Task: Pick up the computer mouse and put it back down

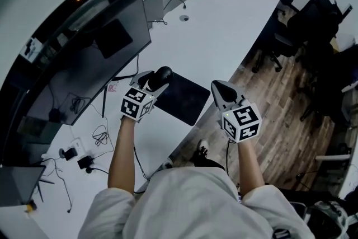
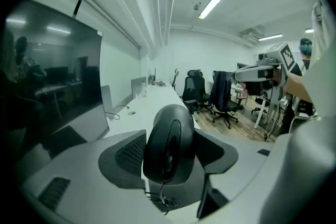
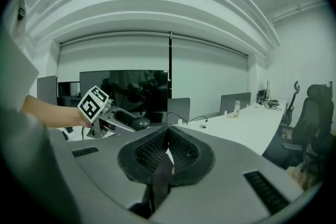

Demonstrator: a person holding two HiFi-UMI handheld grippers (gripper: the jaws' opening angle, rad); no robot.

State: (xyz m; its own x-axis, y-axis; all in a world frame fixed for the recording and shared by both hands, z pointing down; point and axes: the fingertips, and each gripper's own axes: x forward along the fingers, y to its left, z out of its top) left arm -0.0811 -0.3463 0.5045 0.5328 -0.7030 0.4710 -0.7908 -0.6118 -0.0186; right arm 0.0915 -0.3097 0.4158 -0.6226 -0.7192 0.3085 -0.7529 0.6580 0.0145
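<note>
A black computer mouse [image 1: 163, 75] is held in the air above the dark mouse pad [image 1: 184, 101], with my left gripper [image 1: 154, 82] shut on its sides. In the left gripper view the mouse [image 2: 169, 144] fills the gap between both pads, and its cable [image 2: 161, 198] hangs below. My right gripper [image 1: 220, 90] hovers off the desk's front edge, jaws shut with nothing between them [image 3: 168, 131]. The right gripper view shows the left gripper's marker cube [image 3: 94, 104] and the mouse [image 3: 139, 123] at the left.
A long white desk [image 1: 224, 25] runs away from me, with a large curved monitor [image 1: 84, 64] on its left side. Cables and adapters [image 1: 84, 160] lie near the left front. Office chairs [image 1: 305, 19] stand on the wooden floor to the right.
</note>
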